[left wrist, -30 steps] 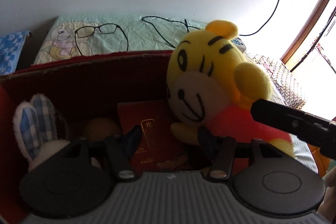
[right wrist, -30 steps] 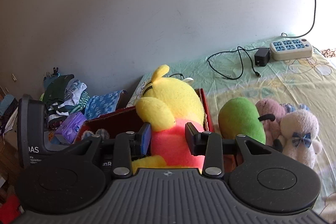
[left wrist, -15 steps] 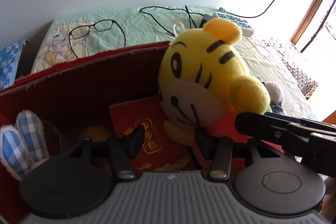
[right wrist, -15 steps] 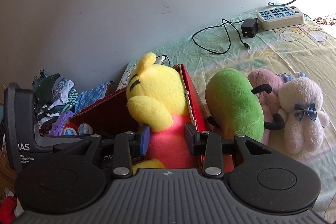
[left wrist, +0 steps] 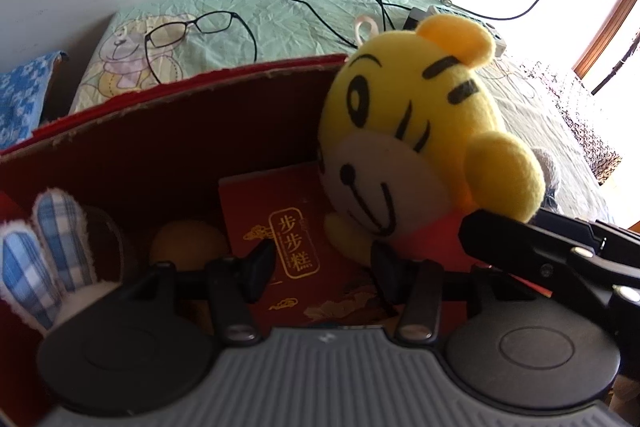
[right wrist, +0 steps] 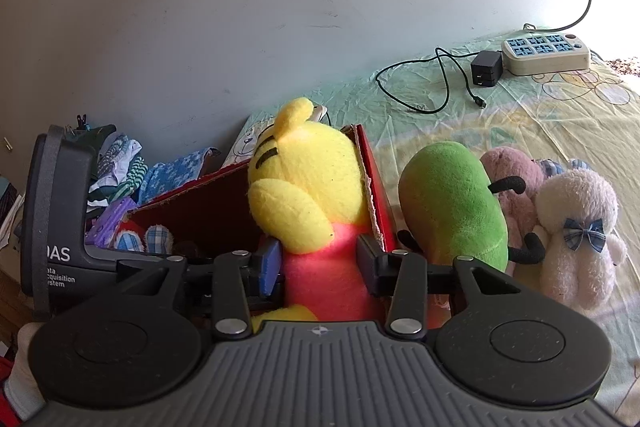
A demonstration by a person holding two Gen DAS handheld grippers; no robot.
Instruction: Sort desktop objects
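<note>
The right gripper is letting go: its jaws are opening around the red body of the yellow tiger plush, which a second ago was pinched tighter and carried higher above the red cardboard box. The toy is now sitting lower inside the box, leaning against the wall at its right-hand corner, so this placement looks all but finished, and the remaining work is probably the other toys outside. The left gripper is hanging over the box interior with its jaws at their narrowest and nothing between them, holding no object. Its view is showing what the right one cannot: the tiger's face, a red gift packet with gold characters lying on the box floor, a round orange object, the blue-checked ears of a rabbit toy, and black glasses on the sheet beyond. The right wrist view alone is showing 3 plush toys waiting just beside the box: a green plush, a pink plush and a white bear with a blue bow, plus a power strip farther back.
</note>
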